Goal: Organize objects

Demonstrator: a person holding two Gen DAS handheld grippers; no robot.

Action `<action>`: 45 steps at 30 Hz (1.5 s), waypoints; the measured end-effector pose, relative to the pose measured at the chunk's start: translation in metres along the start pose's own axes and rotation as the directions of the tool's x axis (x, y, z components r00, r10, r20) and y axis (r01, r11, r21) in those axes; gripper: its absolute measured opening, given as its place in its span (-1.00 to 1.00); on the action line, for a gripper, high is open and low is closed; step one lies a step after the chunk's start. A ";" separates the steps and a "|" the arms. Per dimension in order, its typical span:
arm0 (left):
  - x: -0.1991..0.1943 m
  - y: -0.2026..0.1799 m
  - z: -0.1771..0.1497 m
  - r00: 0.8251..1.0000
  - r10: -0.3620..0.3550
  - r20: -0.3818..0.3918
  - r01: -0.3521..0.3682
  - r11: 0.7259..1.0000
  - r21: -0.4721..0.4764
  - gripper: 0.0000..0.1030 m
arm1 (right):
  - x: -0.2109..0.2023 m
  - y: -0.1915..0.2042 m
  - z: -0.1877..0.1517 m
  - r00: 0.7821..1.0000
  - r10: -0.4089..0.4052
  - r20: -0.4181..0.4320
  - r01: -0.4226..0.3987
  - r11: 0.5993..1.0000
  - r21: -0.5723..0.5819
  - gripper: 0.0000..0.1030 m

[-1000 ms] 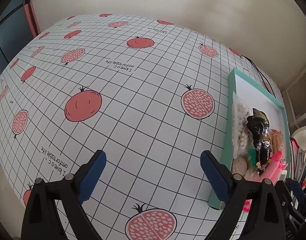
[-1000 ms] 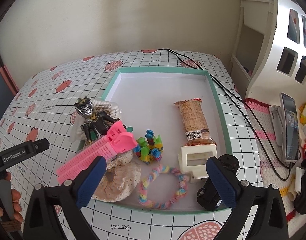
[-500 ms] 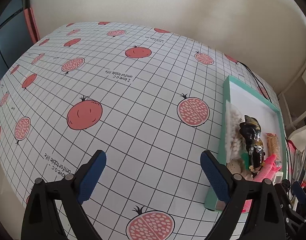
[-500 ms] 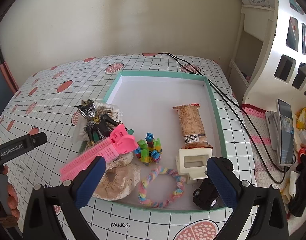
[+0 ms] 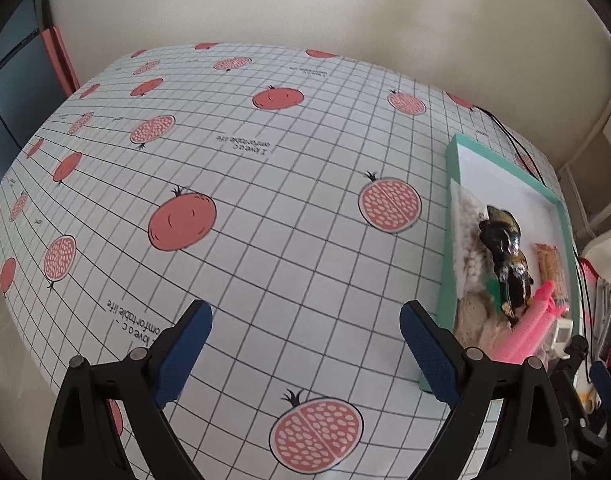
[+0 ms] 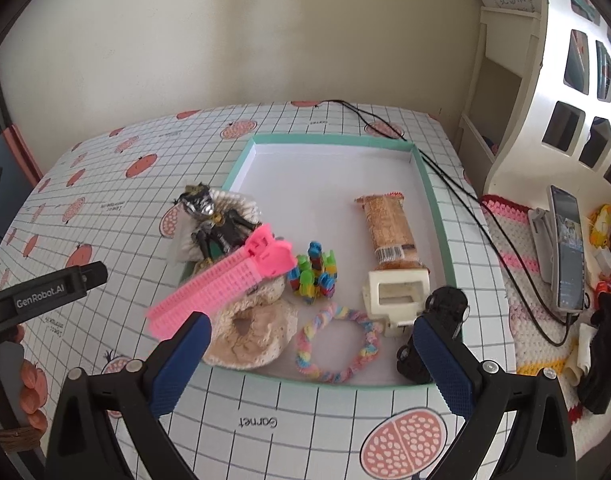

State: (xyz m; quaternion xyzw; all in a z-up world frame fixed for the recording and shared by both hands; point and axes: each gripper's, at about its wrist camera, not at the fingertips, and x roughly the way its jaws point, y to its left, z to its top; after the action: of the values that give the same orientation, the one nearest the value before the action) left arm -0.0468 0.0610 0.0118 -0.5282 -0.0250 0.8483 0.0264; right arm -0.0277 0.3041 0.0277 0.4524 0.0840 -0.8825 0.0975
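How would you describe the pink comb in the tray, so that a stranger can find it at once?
Look at the green-edged tray on the pomegranate tablecloth, then at the pile in its near left corner. The pink comb lies slanted on top, between the black figure and the cream lace piece, one end sticking out over the tray's edge. It is the only bright pink, long, toothed thing there.

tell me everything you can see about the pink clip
The pink clip is a long plastic piece with ribbed, comb-like sides and a wider rounded hinge end. It lies tilted, hinge end up and toward the tray's middle, propped on the black figure and the cream crochet piece; its low end juts past the left wall. Neither gripper touches it.
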 end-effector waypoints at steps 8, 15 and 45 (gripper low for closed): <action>0.016 -0.002 -0.020 0.988 0.006 -0.155 0.002 0.999 0.049 0.85 | 0.006 -0.004 -0.020 0.995 -0.002 -0.097 0.005 1.000 0.029 0.99; 0.019 0.005 -0.032 0.976 0.011 -0.218 0.002 0.998 0.062 0.85 | 0.011 -0.005 -0.036 0.987 -0.006 -0.158 0.012 0.999 0.039 0.99; 0.028 -0.001 -0.061 0.950 0.076 -0.303 -0.037 0.990 0.135 0.85 | 0.031 -0.001 -0.046 0.971 -0.023 -0.238 0.038 0.998 0.059 0.99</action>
State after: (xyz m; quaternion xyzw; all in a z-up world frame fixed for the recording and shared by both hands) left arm -0.0042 0.0646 -0.0400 -0.6516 0.0487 0.7559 0.0393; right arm -0.0096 0.3127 -0.0246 0.5560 0.0739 -0.8258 0.0589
